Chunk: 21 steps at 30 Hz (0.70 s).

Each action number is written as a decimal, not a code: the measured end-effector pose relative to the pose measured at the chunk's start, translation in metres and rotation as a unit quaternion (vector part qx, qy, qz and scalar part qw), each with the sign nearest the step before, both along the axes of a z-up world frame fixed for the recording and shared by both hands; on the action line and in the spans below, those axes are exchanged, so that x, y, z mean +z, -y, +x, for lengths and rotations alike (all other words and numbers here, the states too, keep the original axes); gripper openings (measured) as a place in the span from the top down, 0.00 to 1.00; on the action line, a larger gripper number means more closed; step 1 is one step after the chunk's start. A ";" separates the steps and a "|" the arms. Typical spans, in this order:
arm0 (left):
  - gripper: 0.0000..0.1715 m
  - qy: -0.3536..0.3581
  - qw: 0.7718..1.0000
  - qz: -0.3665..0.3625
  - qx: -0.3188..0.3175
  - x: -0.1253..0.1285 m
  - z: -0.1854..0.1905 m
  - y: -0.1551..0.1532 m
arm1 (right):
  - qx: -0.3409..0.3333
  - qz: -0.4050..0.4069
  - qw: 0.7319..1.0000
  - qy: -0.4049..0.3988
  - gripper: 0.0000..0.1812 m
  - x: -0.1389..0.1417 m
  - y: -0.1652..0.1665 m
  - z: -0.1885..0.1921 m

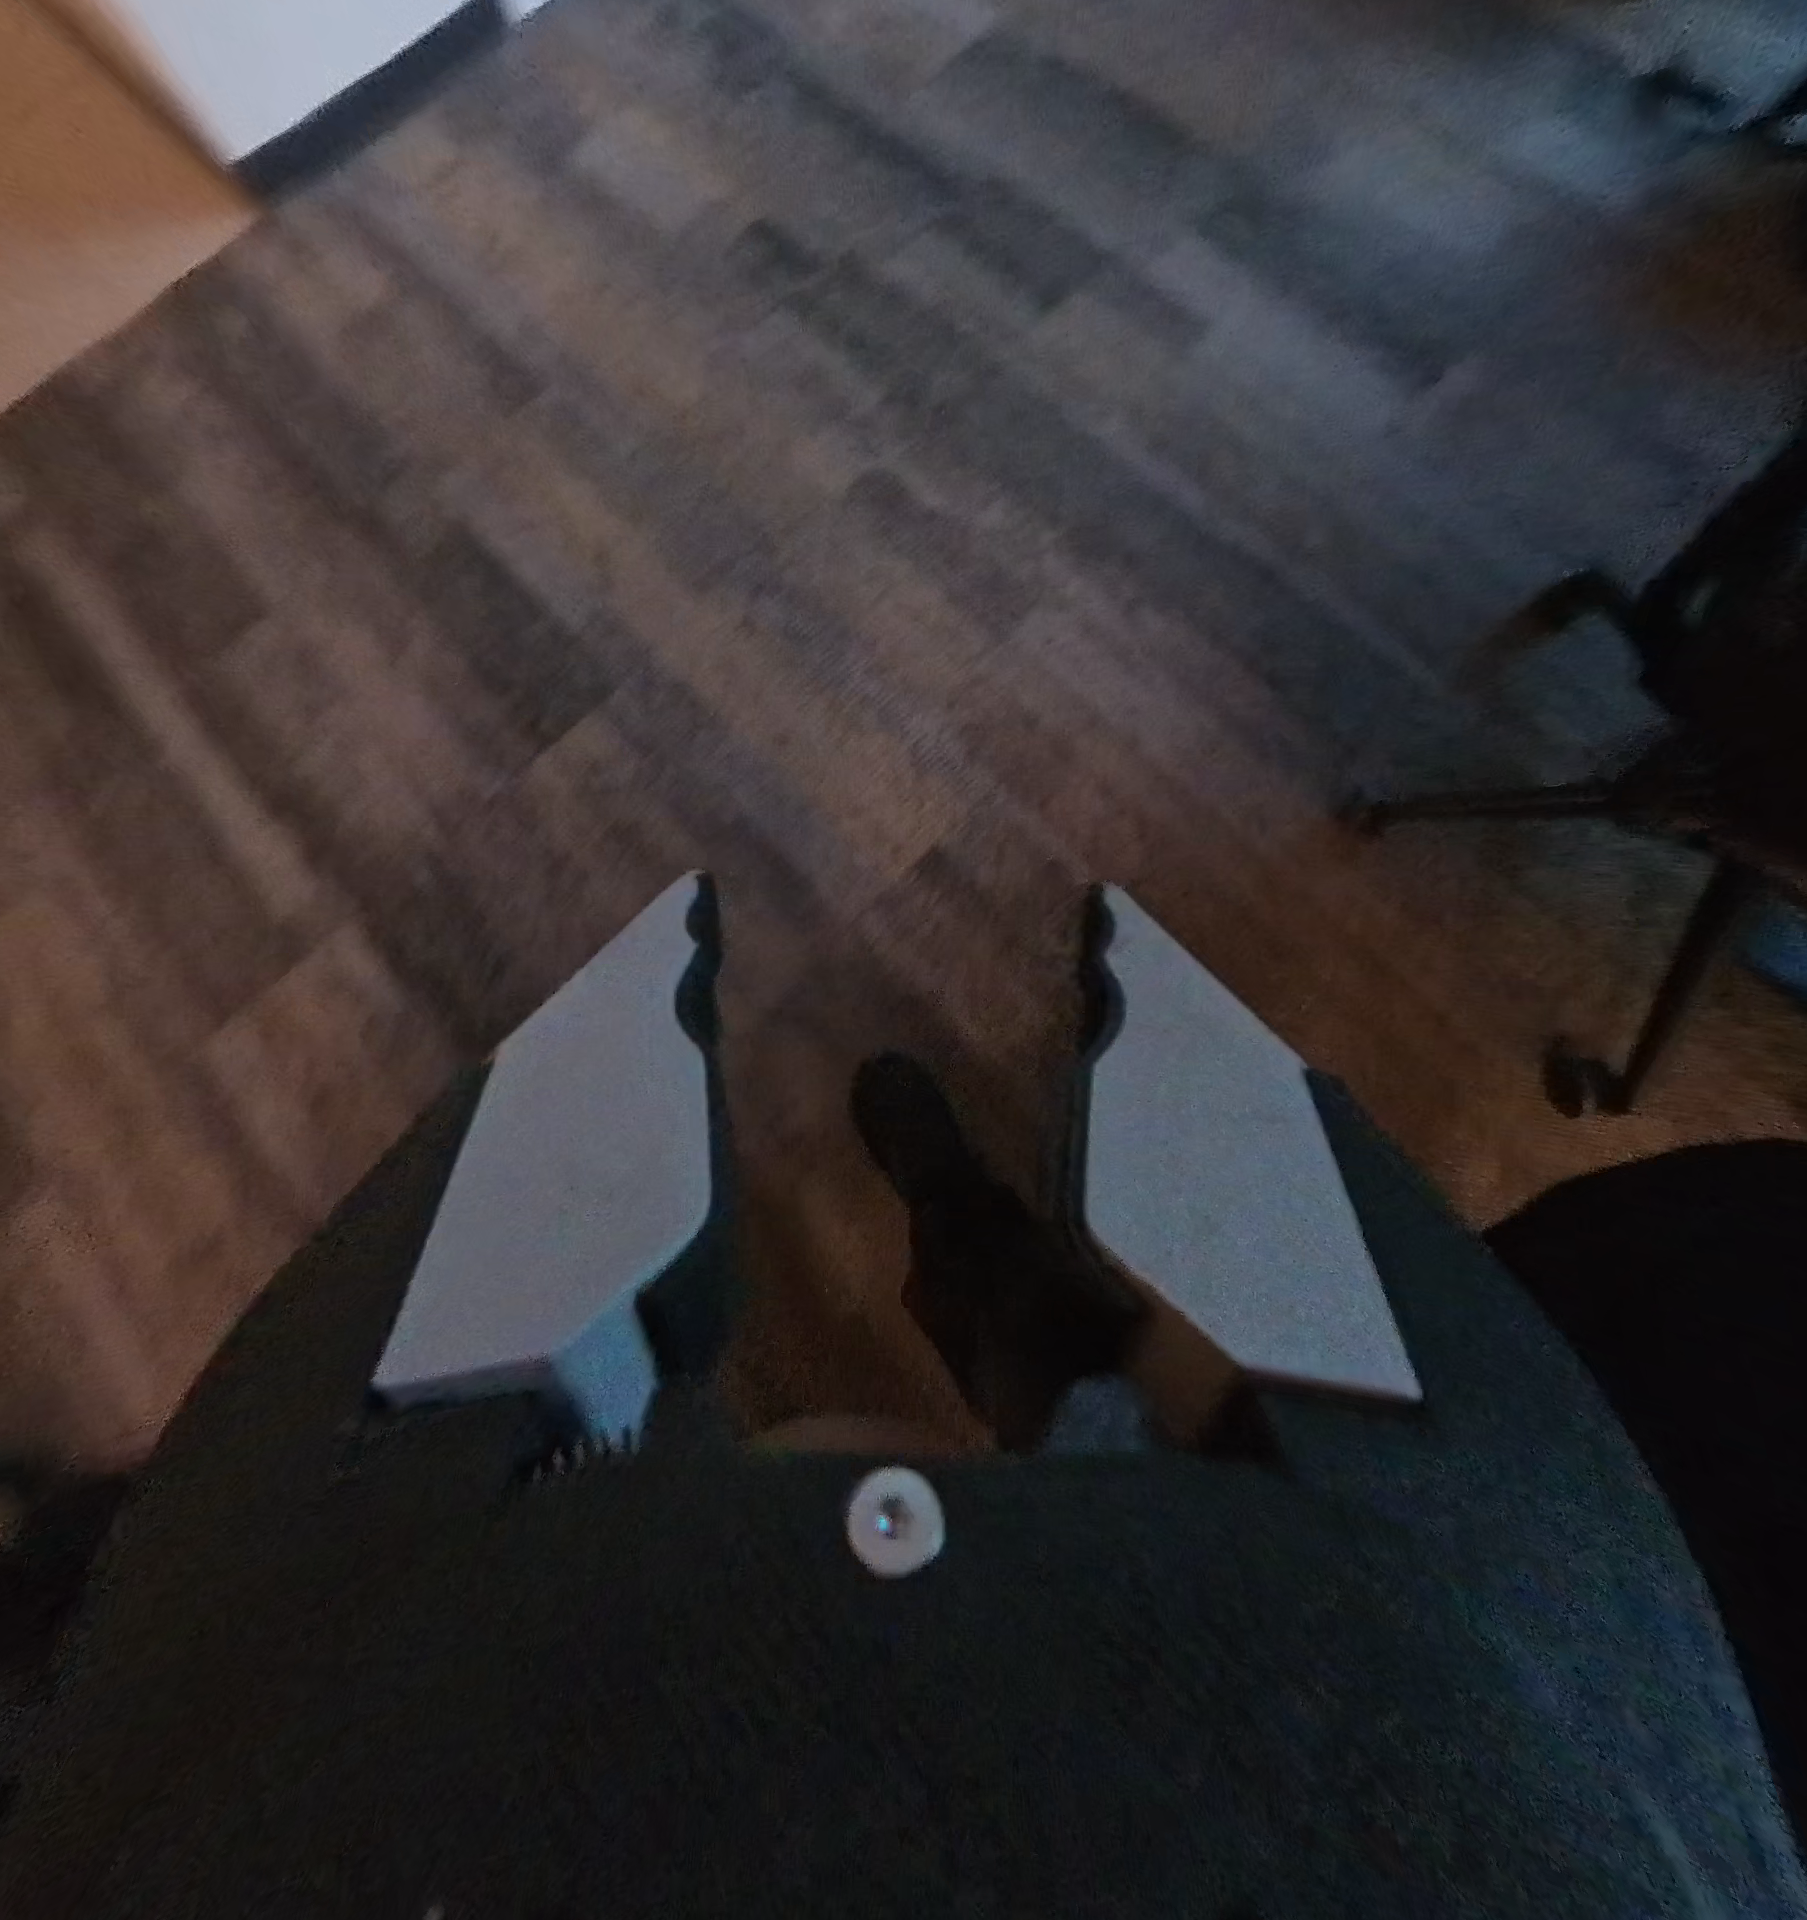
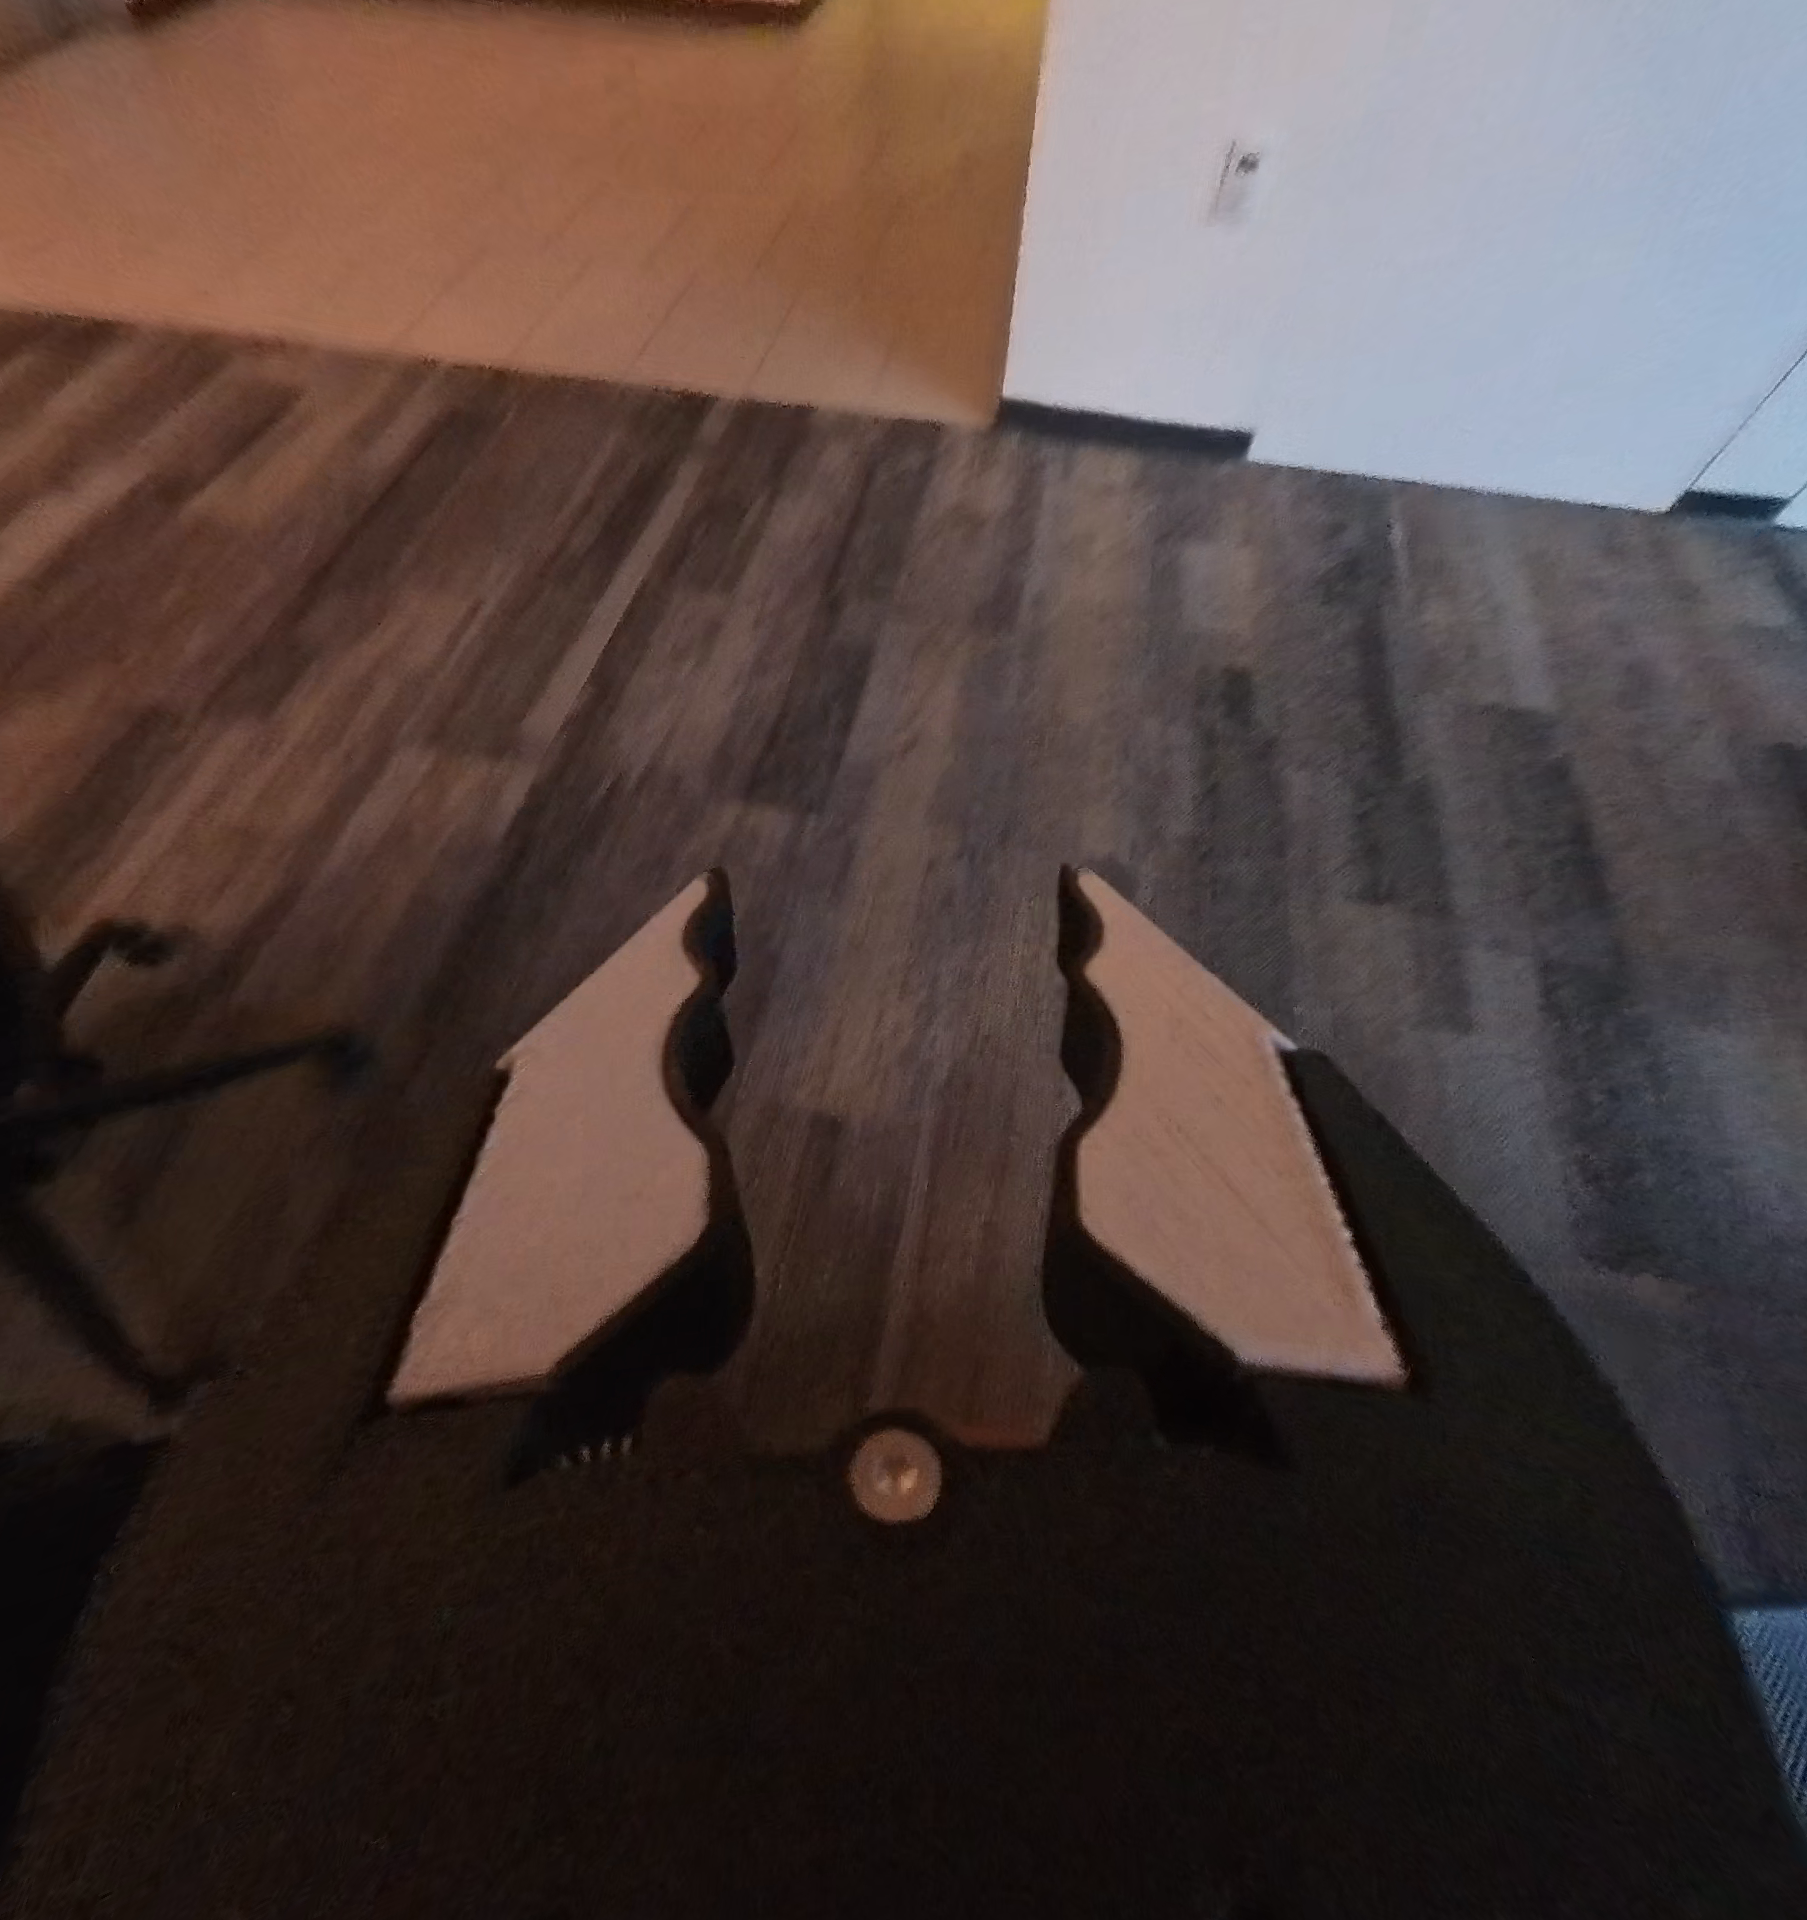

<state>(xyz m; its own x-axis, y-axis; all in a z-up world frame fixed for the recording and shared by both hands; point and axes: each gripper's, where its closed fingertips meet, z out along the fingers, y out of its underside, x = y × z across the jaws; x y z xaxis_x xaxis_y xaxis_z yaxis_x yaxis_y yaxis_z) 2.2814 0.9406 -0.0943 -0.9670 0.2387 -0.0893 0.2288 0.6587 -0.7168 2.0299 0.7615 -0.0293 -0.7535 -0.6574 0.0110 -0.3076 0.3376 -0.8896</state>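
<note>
Low in the left wrist view, my left gripper is hanging over the grey plank floor with its fingers spread apart and nothing between them but floor and a dark shape near their base, too blurred for me to name. At the right edge of that frame I am seeing the black legs of a stand or chair, well apart from the fingertips, and in the upper left corner a tan panel.

Across in the right wrist view, my right gripper is likewise standing spread and empty above the same kind of flooring. A light wooden surface is filling the upper left of that frame, a white wall with a small wall plate the upper right, and dark legs are showing at the left edge.

Neither pair of tongs is touching or pinching anything, and I am finding no object within reach in either view. Both pictures are smeared, so fine detail is lost.
</note>
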 end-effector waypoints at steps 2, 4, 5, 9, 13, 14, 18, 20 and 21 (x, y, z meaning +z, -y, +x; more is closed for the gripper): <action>0.66 -0.023 0.998 0.001 -0.066 -0.008 -0.008 0.074 | 0.033 0.039 0.999 -0.007 0.69 -0.010 0.018 0.007; 0.66 -0.030 0.991 0.014 -0.129 -0.017 -0.020 0.143 | 0.041 0.119 0.990 -0.063 0.70 -0.053 0.021 0.005; 0.67 -0.030 0.986 0.029 -0.163 -0.019 -0.030 0.173 | 0.027 0.165 0.981 -0.098 0.70 -0.078 0.020 -0.003; 0.67 -0.016 0.952 0.069 -0.297 -0.011 -0.083 0.284 | -0.064 0.311 0.936 -0.153 0.73 -0.142 0.022 -0.036; 0.65 0.021 0.914 0.074 -0.398 -0.022 -0.142 0.392 | -0.227 0.324 0.918 -0.040 0.74 -0.161 0.087 -0.084; 0.66 0.036 0.908 0.075 -0.410 -0.030 -0.156 0.420 | -0.258 0.324 0.910 -0.017 0.72 -0.169 0.107 -0.100; 0.65 0.045 0.897 0.112 -0.425 -0.052 -0.222 0.510 | -0.301 0.331 0.893 0.054 0.72 -0.201 0.196 -0.168; 0.65 0.070 0.894 0.136 -0.421 -0.060 -0.250 0.550 | -0.291 0.352 0.887 0.074 0.75 -0.218 0.237 -0.203; 0.65 0.085 0.893 0.146 -0.418 -0.065 -0.264 0.569 | -0.290 0.373 0.878 0.071 0.77 -0.230 0.252 -0.225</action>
<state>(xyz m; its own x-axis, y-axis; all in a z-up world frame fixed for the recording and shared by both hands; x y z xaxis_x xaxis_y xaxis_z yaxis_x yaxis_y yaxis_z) 2.0175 0.3715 -0.1589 -0.4184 0.9077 -0.0332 0.8173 0.3602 -0.4498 1.8046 0.5096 -0.2595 -0.9229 0.0529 -0.3813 0.2044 0.9067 -0.3688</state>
